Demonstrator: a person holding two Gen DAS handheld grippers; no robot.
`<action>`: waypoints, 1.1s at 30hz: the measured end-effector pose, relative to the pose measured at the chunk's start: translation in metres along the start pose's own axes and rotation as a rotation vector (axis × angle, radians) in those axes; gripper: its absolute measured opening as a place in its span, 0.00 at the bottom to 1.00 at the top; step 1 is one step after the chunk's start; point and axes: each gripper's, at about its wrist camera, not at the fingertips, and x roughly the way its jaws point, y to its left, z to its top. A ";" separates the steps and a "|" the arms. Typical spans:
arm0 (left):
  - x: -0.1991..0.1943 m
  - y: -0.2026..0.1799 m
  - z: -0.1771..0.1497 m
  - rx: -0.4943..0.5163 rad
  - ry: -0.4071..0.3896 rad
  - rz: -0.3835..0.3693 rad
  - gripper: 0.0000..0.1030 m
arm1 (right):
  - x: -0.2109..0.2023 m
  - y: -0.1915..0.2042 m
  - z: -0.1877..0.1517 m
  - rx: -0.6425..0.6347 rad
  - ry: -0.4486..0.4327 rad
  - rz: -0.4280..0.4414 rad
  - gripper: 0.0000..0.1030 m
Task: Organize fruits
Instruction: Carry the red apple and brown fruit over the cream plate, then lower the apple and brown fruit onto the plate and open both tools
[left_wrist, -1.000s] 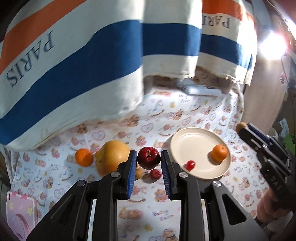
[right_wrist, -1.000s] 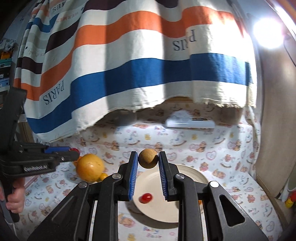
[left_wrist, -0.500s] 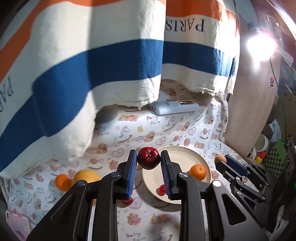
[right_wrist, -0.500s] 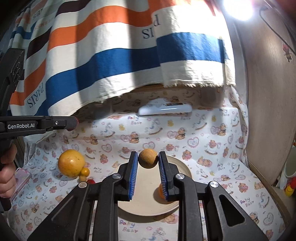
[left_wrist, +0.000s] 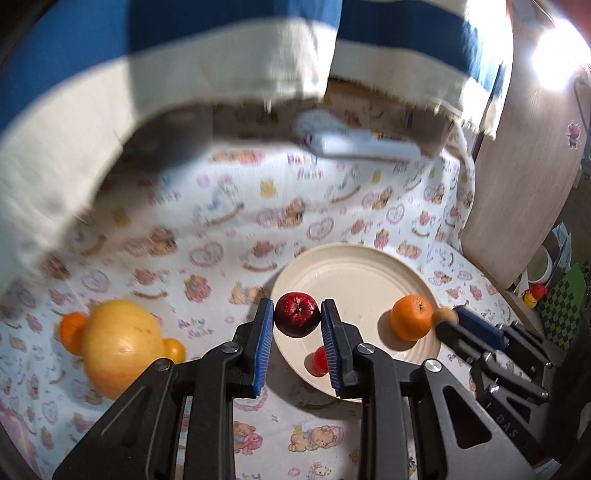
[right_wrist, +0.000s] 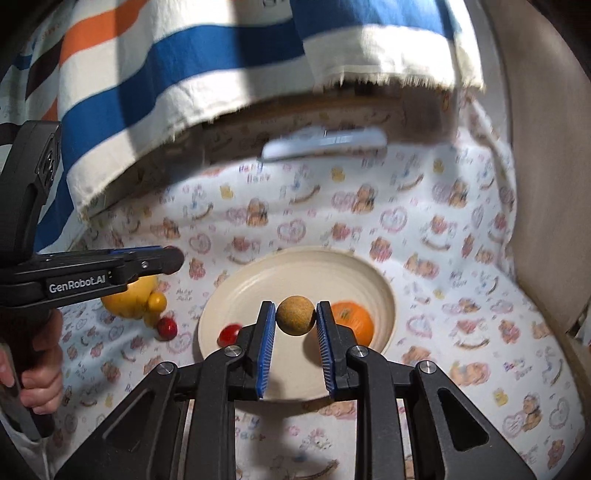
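- Fruits still off the plate (left_wrist: 369, 266) lie at the left on the bear-print cloth (left_wrist: 229, 229): a small orange (left_wrist: 70, 328), a big yellow grapefruit (left_wrist: 118, 343), a little yellow fruit (left_wrist: 175, 350), and a red cherry-like one (right_wrist: 166, 328).
- Left gripper (left_wrist: 297, 323) is clamped on a dark red apple (left_wrist: 296, 319), hovering over the plate's near-left rim.
- On the plate: one small red fruit (left_wrist: 318, 362) and an orange (left_wrist: 411, 322).
- Right gripper (right_wrist: 295, 321) is closed on a round brown fruit (right_wrist: 295, 315) above the plate.
- Judged progress: two placed, two about to be, four left.
- Motion blur smears the cloth; the white object (left_wrist: 362, 146) under the striped fabric (left_wrist: 147, 92) is unclear.
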 end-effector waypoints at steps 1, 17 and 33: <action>0.005 0.000 -0.001 -0.004 0.009 -0.009 0.25 | 0.004 -0.001 -0.002 0.004 0.020 0.004 0.23; 0.049 -0.008 -0.024 0.033 0.128 -0.032 0.25 | 0.042 -0.006 -0.015 0.004 0.216 0.004 0.23; 0.045 -0.018 -0.025 0.072 0.145 -0.032 0.25 | 0.042 -0.007 -0.015 0.002 0.224 0.006 0.23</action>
